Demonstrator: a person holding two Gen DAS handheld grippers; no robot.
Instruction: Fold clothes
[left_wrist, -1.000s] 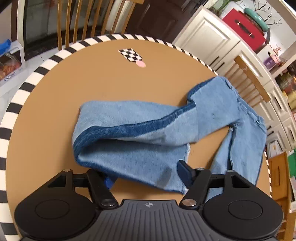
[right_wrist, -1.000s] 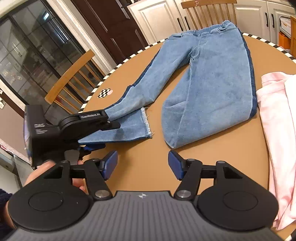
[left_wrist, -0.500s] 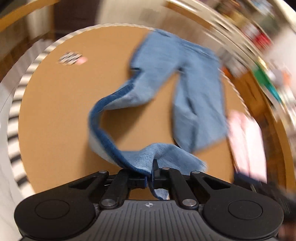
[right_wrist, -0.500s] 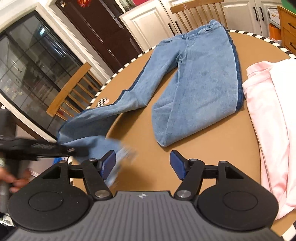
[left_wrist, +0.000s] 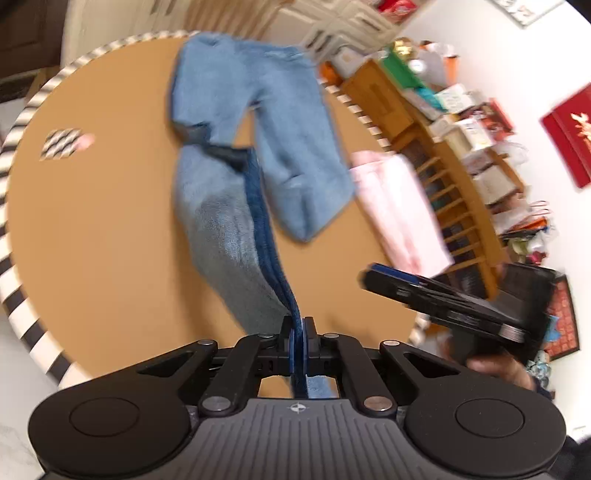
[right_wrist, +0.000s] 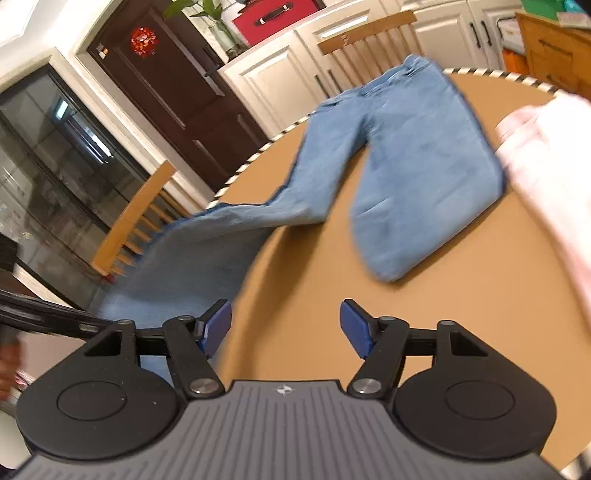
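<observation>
Light blue jeans (left_wrist: 258, 122) with a dark side stripe lie on the round brown table (left_wrist: 92, 221). My left gripper (left_wrist: 297, 332) is shut on the hem of one leg, which is lifted and stretched off the table toward me. In the right wrist view that raised leg (right_wrist: 207, 251) hangs over the table's near-left edge while the other leg (right_wrist: 417, 206) lies flat and folded back. My right gripper (right_wrist: 286, 325) is open above the table's near edge, holding nothing. It also shows in the left wrist view as a black body (left_wrist: 454, 299) at the right.
A pink garment (left_wrist: 399, 206) lies on the table's right side, beside the jeans. A checkered tag (left_wrist: 59, 142) sits near the left rim. Wooden chairs (right_wrist: 147, 218) stand around the table, with white cabinets (right_wrist: 280, 85) and cluttered shelves (left_wrist: 461, 122) behind.
My left gripper closed on the jeans leg hem, lifted it and pulled it back toward the near edge. The view swung right. My right gripper stayed open and shifted slightly.
</observation>
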